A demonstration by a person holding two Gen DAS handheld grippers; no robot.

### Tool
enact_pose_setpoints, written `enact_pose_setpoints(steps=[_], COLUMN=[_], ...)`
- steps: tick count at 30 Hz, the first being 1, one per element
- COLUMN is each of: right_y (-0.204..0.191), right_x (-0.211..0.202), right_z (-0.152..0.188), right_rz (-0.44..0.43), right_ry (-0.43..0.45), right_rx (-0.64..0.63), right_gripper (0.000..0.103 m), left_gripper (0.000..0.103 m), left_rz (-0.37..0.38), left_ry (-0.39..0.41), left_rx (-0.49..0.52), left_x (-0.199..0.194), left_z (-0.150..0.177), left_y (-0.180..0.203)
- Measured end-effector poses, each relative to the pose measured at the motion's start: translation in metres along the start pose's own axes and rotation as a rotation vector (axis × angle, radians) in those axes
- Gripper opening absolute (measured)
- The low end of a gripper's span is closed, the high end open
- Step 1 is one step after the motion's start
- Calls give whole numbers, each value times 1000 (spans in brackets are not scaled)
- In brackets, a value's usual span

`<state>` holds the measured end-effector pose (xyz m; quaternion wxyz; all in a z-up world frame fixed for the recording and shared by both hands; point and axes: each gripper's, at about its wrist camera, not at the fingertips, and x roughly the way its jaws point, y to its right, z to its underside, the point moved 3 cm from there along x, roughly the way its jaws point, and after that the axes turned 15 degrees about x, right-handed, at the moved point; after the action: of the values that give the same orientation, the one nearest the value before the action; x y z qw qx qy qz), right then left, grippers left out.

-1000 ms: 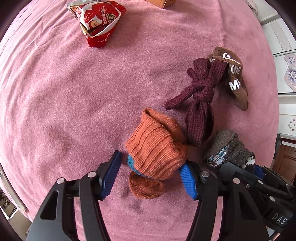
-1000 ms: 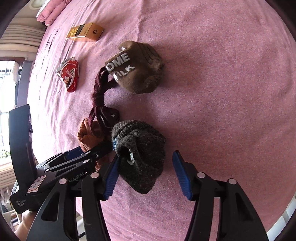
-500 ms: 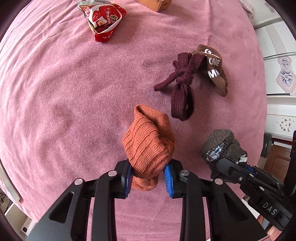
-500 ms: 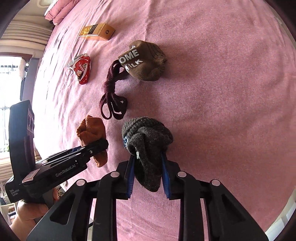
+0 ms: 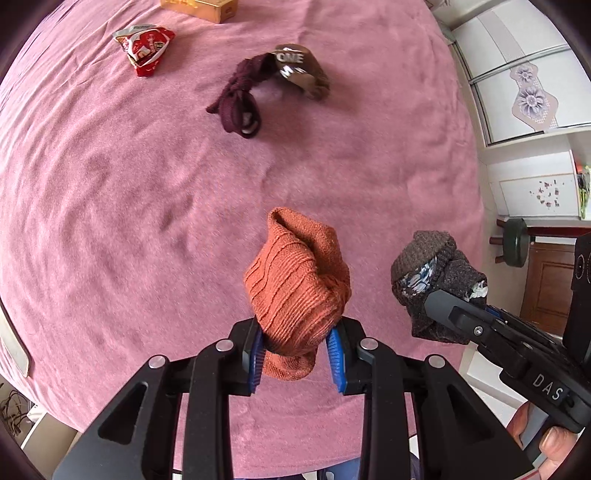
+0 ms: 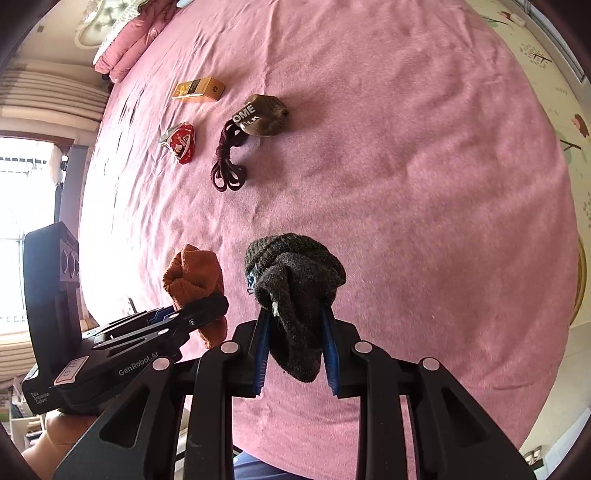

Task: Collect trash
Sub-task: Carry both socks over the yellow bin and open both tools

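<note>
My left gripper [image 5: 297, 360] is shut on a rolled orange knit sock [image 5: 295, 284] and holds it above the pink bedspread [image 5: 129, 192]. My right gripper [image 6: 295, 350] is shut on a rolled dark grey sock [image 6: 295, 280], also lifted. Each sock shows in the other view: the grey one in the left wrist view [image 5: 428, 266], the orange one in the right wrist view [image 6: 195, 273]. A red snack wrapper [image 5: 146, 48] and a gold box [image 5: 203, 7] lie far back on the bed; both also show in the right wrist view, wrapper [image 6: 181, 142] and box [image 6: 199, 88].
A knotted maroon sock [image 5: 236, 103] and a brown sock with white letters [image 5: 303, 70] lie on the bed beyond the grippers. White cabinets [image 5: 524, 92] stand to the right. Pillows [image 6: 125, 55] lie at the head of the bed.
Both grippers closed on their socks, the left on the orange, the right on the grey, then lifted them and drew back from the bed; the other items look farther away.
</note>
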<state>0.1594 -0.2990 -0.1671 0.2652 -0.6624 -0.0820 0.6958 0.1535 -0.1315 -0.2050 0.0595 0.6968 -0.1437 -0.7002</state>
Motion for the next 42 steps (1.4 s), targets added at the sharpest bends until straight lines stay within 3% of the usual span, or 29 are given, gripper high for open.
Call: enact_pose_setpoints(steps=[17, 25, 42], right_y=[111, 172, 321], right_x=[-79, -110, -165], right_z=[56, 57, 42], right_rz=[-15, -31, -45], right_ry=[145, 187, 291], right_rx=[157, 235, 458], right_gripper=[24, 24, 24], left_gripper=[29, 29, 29], left_rz=[4, 4, 10], left_ry=[-44, -61, -129], left_rx=[291, 381, 557], left_x=[12, 23, 84], left_z=[33, 40, 16], left_y=[155, 220, 363])
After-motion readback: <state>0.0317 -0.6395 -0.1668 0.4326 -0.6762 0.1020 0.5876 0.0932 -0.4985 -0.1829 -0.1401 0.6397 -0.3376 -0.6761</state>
